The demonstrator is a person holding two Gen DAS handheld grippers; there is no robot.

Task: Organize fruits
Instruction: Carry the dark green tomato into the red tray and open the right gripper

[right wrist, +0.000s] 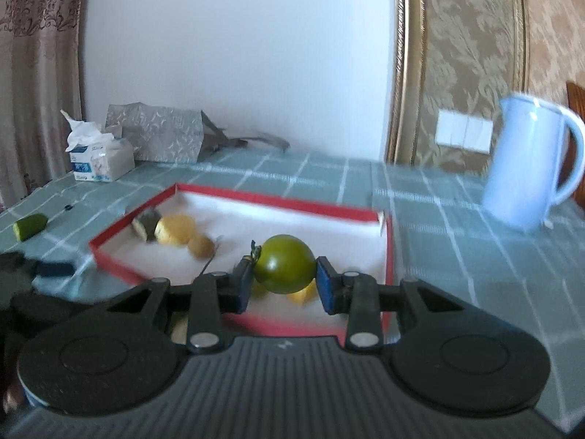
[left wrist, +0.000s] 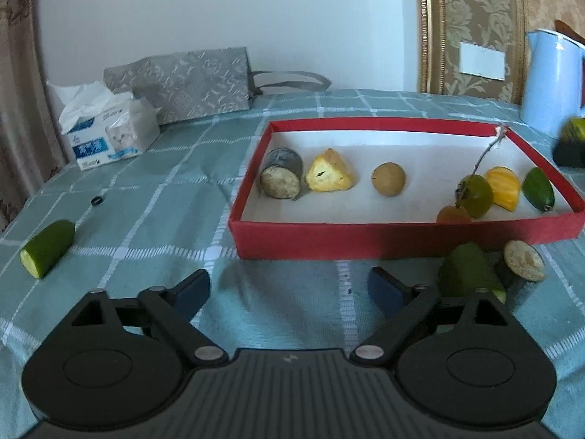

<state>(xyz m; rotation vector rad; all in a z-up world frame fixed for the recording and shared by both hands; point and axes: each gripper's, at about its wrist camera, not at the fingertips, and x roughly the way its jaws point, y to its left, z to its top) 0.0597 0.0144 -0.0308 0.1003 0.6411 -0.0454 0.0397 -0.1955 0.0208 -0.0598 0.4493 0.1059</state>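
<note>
Blurring in the right wrist view, the right gripper [right wrist: 284,281] is clamping a green fruit [right wrist: 284,269] that is hiding pieces in the tray [right wrist: 109,259], while the left gripper [left wrist: 289,289] is gaping, empty

1. A teal checked tablecloth [left wrist: 175,190] covers the table.
2. A soft tissue pack [left wrist: 109,135] stands near the far left edge, white tissue sticking out of its top.
3. A grey patterned bag [left wrist: 190,84] lies just behind the tissue pack, against the white wall [left wrist: 226,11].
4. A pale blue jug [right wrist: 526,168] stands at the far right.
5. A small black ring [left wrist: 96,200] lies on the cloth.
6. A white wall switch [left wrist: 482,61] sits on patterned wallpaper [left wrist: 471,7].
7. A curtain [right wrist: 40,73] hangs at left.
</note>
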